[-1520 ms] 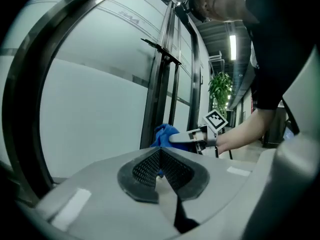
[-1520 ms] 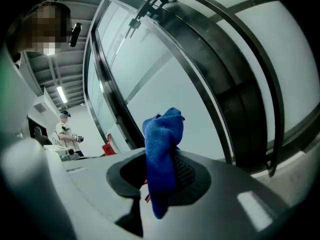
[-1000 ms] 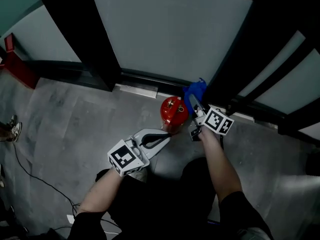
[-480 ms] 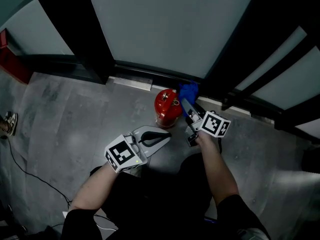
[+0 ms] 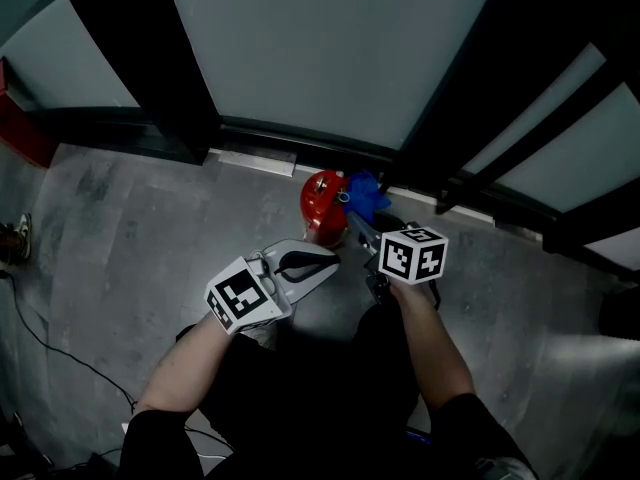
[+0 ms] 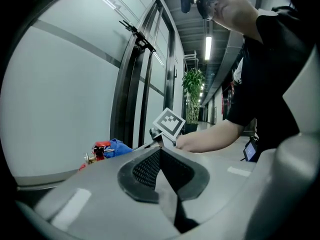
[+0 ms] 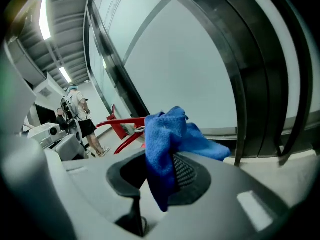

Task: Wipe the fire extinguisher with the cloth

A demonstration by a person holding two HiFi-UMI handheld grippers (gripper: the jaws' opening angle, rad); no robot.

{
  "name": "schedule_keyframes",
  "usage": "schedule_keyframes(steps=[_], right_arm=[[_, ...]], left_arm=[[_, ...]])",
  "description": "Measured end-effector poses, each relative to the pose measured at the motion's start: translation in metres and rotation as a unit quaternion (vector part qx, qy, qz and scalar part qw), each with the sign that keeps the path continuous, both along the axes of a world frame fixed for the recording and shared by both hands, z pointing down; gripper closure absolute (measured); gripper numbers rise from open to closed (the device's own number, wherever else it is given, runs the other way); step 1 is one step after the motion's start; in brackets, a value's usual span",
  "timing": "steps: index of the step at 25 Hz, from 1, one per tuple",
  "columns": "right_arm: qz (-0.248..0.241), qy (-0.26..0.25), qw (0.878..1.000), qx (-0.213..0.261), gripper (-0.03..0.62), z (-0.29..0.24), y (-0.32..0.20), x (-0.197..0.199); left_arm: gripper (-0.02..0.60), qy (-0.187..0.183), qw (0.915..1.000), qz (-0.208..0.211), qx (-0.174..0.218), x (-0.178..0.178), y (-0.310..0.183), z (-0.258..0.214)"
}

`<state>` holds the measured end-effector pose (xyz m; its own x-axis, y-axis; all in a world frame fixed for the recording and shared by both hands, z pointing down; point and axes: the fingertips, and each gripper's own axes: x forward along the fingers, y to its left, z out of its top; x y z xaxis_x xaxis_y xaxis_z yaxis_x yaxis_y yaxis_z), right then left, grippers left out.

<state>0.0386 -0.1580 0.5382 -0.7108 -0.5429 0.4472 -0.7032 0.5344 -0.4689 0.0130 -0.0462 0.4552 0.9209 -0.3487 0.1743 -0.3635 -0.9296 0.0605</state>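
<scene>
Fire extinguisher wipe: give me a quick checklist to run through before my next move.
1. Grip on the cloth: ok, the right gripper has its jaws closed on it.
2. Cloth reaching the fire extinguisher: ok, it overlaps the top's right side in the head view. Pressure: cannot tell.
3. Extinguisher upright on the floor: ok.
4. Left gripper steadying the extinguisher: not ok, its jaws are together and empty beside the base.
5. Loose cloth end free of the valve: cannot tell.
</scene>
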Motion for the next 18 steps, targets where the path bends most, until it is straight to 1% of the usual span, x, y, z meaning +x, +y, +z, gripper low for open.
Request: schedule_keyframes(steps=[7,10,13,15,18], right_arm=[[-0.028,-0.021,0.999,-0.020,0.500,0.000,0.019,-0.015],[-0.031,-0.035,0.999,-0.022,0.500,-0.001,0.024,-0.021],[-0.030,-0.049,0.998,-0.021,0.500,0.000,0.027,-0.025],[-0.037,-0.044,0.998,-0.013,0.500,0.001,0.032,-0.029],[-0.064,-0.027,0.998,0.008,0.500,0.005,0.040,-0.040]], left_arm=[[0.575,-0.012,0.9996,0.026,0.007,0.007,0.012,0.001],[0.575,-0.011,0.9993,0.035,0.008,0.009,0.018,-0.002],[0.575,-0.010,0.9993,0.036,0.009,0.009,0.020,-0.003],[0.574,-0.007,0.9992,0.037,0.009,0.010,0.022,-0.005],[0.575,-0.006,0.9990,0.042,0.011,0.011,0.026,-0.008]])
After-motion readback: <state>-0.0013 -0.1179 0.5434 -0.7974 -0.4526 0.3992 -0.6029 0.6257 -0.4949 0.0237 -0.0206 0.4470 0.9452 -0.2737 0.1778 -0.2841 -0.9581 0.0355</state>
